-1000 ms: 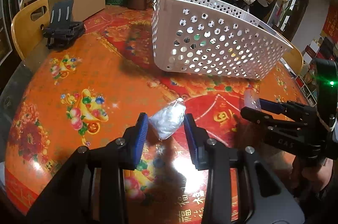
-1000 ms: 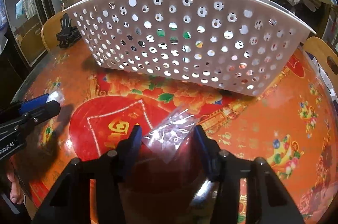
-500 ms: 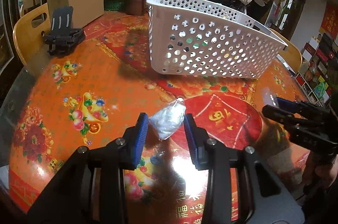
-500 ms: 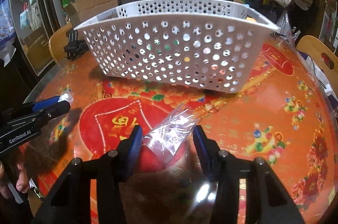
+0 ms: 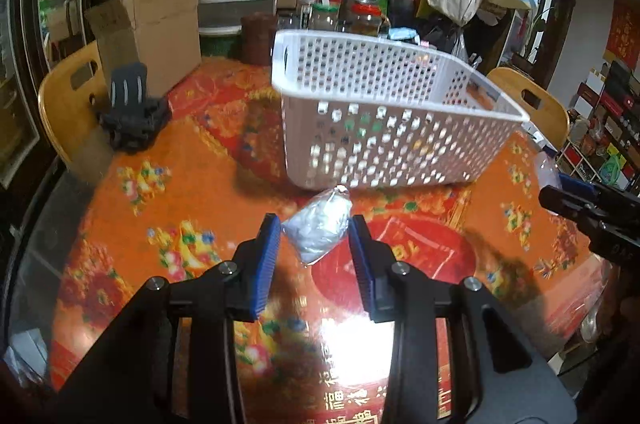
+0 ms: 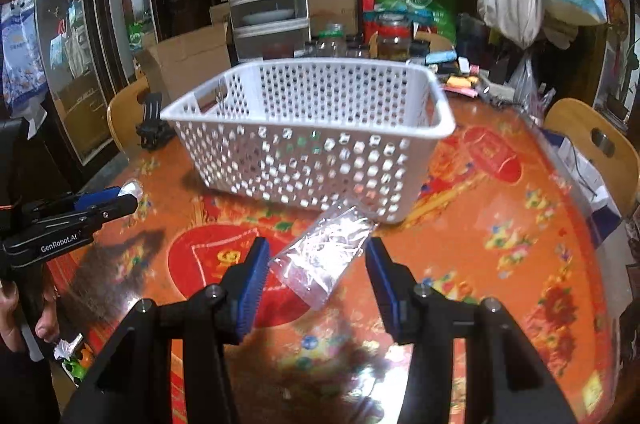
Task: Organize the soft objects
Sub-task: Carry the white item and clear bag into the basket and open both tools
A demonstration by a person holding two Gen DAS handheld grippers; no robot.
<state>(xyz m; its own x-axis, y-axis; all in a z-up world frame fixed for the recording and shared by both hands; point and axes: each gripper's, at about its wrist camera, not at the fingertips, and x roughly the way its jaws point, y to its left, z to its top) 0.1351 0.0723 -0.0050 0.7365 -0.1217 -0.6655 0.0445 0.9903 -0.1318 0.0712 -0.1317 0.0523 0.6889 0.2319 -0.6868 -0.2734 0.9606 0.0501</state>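
A soft bag (image 5: 320,232) sits clamped in the left gripper (image 5: 314,256), another bag (image 6: 324,256) in the right gripper (image 6: 314,272); next, carry both over the basket (image 5: 384,112) rim.

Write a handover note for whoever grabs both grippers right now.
Left gripper: holding a pale blue-white soft packet between its pads, above the table.
Right gripper: holding a clear plastic bag the same way, also off the table.
White perforated basket: upright on the red-and-orange tablecloth, just ahead of both grippers. Its contents cannot be made out from these views.
Done: both items picked up.
Left: carry each over the basket rim and release inside. Likely one at a time, since the grippers are close together.
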